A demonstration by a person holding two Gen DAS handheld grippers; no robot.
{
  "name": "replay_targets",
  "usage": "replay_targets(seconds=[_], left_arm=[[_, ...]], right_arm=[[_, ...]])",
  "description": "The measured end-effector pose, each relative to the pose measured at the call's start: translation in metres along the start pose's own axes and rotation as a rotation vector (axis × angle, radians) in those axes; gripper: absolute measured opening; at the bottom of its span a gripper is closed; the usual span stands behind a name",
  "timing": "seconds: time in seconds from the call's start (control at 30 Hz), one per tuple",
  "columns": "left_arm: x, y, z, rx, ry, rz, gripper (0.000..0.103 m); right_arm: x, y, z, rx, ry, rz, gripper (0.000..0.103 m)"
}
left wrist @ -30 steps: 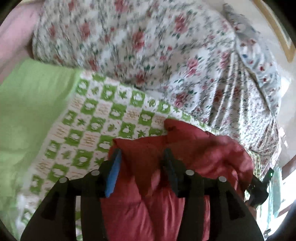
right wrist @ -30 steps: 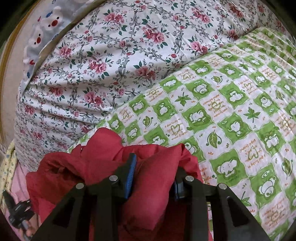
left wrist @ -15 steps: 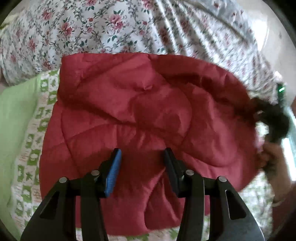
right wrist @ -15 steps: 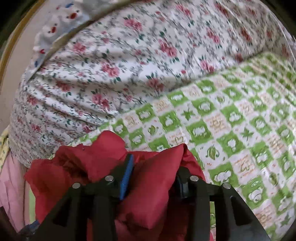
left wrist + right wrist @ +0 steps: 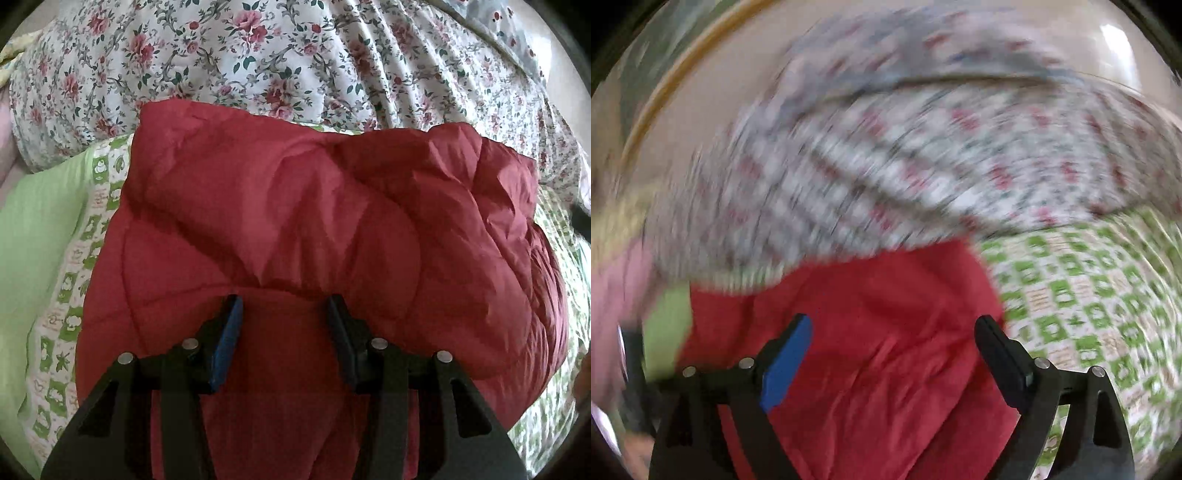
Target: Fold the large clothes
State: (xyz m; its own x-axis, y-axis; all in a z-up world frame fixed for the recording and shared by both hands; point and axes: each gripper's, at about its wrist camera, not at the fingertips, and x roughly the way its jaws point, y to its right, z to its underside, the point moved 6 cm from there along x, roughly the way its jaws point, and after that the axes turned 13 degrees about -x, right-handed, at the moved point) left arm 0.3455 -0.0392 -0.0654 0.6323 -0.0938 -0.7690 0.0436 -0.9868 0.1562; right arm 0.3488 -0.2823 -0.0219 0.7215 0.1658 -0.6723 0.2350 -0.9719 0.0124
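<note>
A red quilted jacket (image 5: 295, 203) lies folded over on the green-and-white checked bedspread (image 5: 74, 295), its doubled edge bulging just past my left fingertips. My left gripper (image 5: 282, 301) is shut on a thick layer of the jacket that runs down between its pads. In the blurred right wrist view the jacket (image 5: 879, 295) lies under my right gripper (image 5: 894, 319). That gripper's jaws are opening and stand wide, and neither pad presses the fabric.
A bulky floral quilt (image 5: 258, 55) is piled behind the jacket, and it also fills the upper half of the right wrist view as the quilt (image 5: 886, 166). A plain light green sheet (image 5: 33, 240) lies to the left. Checked bedspread (image 5: 1089, 295) stretches out to the right.
The jacket went from a bunched lump to a flat folded shape on the bed. My right gripper let go of it, opened wide and swung up. The left stayed closed on it.
</note>
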Motion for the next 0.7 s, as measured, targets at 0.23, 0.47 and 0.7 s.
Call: replay_targets(seconds=[0.23,0.47,0.7], left_arm=[[-0.004,-0.025,-0.022,-0.062,0.014,-0.003,0.046],[0.05,-0.056,-0.042,-0.151,-0.076,-0.046,0.047],[0.069,-0.054,-0.045,-0.142,-0.091,-0.082,0.05]], right_arm=[[0.079,0.012,0.031,-0.03,-0.236,0.012,0.09],[0.112,0.036,0.034,0.099,-0.3,-0.039,0.096],[0.126,0.043,0.038,0.152,-0.314,-0.064,0.098]])
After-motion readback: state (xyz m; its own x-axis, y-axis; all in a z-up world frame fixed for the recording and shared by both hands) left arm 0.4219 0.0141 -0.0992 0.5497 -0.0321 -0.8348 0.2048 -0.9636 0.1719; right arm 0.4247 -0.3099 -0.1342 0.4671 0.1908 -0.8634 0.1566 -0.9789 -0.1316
